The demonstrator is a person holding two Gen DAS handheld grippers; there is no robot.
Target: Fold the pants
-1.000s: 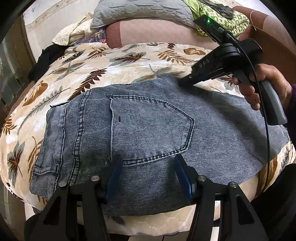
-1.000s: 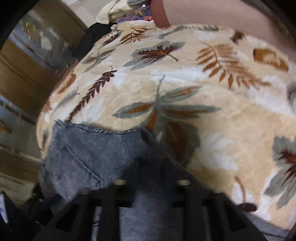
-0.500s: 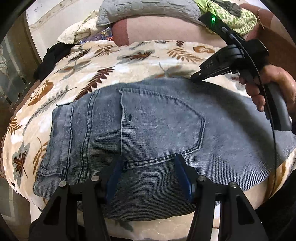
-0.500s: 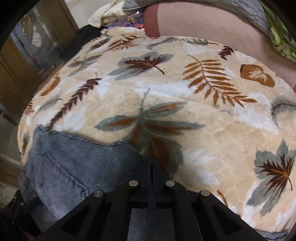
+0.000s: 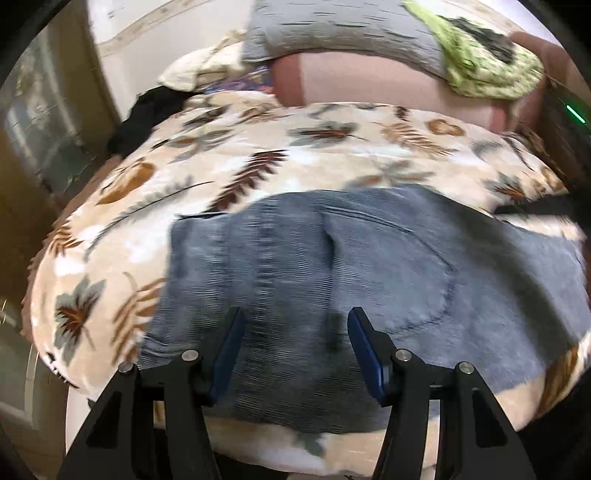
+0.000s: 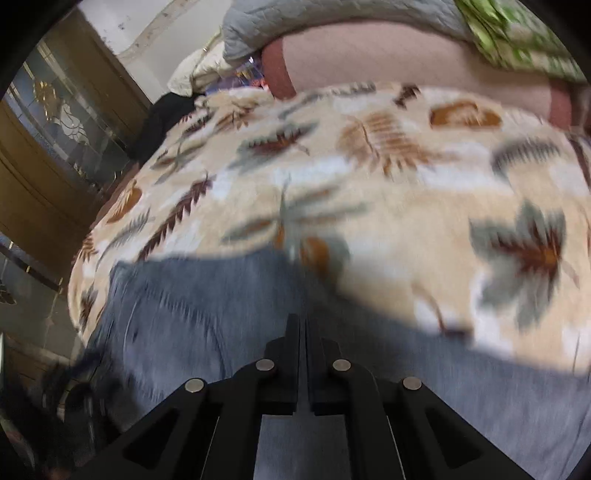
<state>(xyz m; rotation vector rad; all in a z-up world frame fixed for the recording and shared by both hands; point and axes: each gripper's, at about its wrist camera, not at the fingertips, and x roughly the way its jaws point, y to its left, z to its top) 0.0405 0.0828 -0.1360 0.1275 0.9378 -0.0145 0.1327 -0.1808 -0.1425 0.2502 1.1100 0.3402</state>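
Grey-blue folded pants (image 5: pixel 332 266) lie flat on a cream leaf-print blanket (image 5: pixel 295 155), back pocket facing up. My left gripper (image 5: pixel 293 332) hovers over their near edge. Its blue pads (image 5: pixel 229 343) stand apart with nothing between them. Only a dark strip of my right gripper (image 5: pixel 517 209) shows at the pants' far right edge. In the right wrist view, the right gripper (image 6: pixel 300 326) is shut above the pants (image 6: pixel 184 314), and I see no cloth pinched between its fingers. The blanket (image 6: pixel 406 221) stretches beyond. Both views are motion-blurred.
A grey pillow (image 5: pixel 332 33) and green cloth (image 5: pixel 487 55) rest on a pink bolster (image 5: pixel 369 81) at the back. A black garment (image 5: pixel 147 114) lies at the bed's left corner. A wooden glass-fronted cabinet (image 6: pixel 55 147) stands left. The bed's edge runs just below the pants.
Both grippers have drawn back and up from the pants. The right gripper slid right, leaving the pants' far edge, and now sits at the left view's margin. The pants lie as before.
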